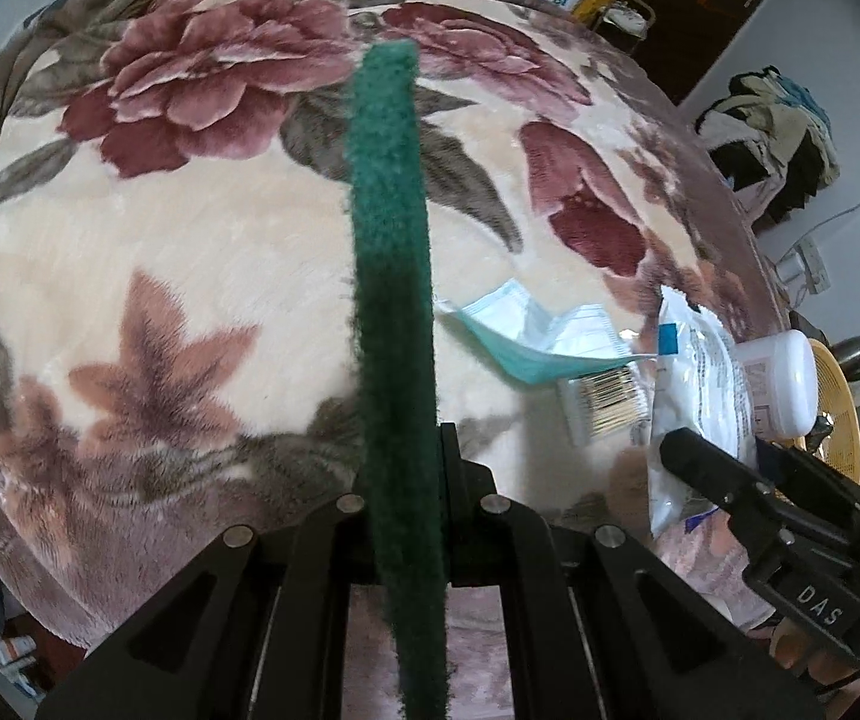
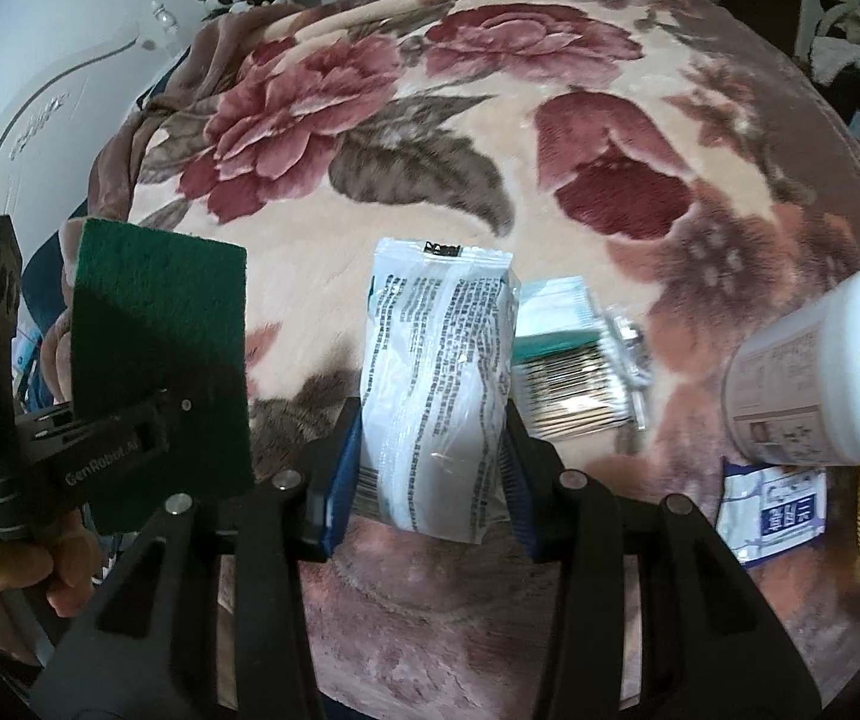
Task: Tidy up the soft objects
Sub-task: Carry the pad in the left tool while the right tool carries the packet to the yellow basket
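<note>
Left gripper (image 1: 406, 450) clamped on the green pad (image 1: 391, 252), held edge-on above the blanket (image 1: 160, 252); right gripper (image 2: 430, 450) clamped on the white pouch (image 2: 436, 372) near centre: I'd lower each flat before releasing, clear of the mask (image 1: 520, 330) and swabs (image 2: 574, 384).

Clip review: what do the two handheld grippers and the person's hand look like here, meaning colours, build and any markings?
Both are matte black plastic with triangular cut-outs and round silver screws. The right gripper has blue pads inside its fingers. The left gripper reads "GenRobot.AI" in the right wrist view, and "DAS" shows on the other gripper in the left wrist view. The bare hand shows no sleeve or cables.
</note>
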Tool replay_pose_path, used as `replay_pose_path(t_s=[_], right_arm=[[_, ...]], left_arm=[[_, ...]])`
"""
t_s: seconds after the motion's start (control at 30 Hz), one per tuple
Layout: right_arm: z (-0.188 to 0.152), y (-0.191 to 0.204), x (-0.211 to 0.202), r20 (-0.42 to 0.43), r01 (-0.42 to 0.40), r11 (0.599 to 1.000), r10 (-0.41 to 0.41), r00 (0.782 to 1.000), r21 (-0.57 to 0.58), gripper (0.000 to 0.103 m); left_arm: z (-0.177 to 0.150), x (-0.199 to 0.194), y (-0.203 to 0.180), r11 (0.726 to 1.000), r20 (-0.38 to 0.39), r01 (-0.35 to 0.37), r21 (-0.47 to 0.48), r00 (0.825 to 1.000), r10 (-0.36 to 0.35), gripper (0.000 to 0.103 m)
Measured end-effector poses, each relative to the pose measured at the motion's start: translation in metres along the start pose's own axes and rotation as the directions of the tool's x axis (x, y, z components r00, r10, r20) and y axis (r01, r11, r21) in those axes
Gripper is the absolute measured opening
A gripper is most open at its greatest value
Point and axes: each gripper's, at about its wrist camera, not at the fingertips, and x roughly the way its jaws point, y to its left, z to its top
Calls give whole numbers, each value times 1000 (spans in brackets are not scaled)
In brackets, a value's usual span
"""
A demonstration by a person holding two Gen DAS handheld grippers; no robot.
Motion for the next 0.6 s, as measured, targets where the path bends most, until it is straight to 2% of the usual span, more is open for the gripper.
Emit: replay_pose_path(t_s=[0.6], right_arm=[[7, -64, -50, 80, 24, 996, -31, 996, 84, 43]], left_arm=[[18, -2, -84, 989, -2, 17, 148, 1000, -16, 5]])
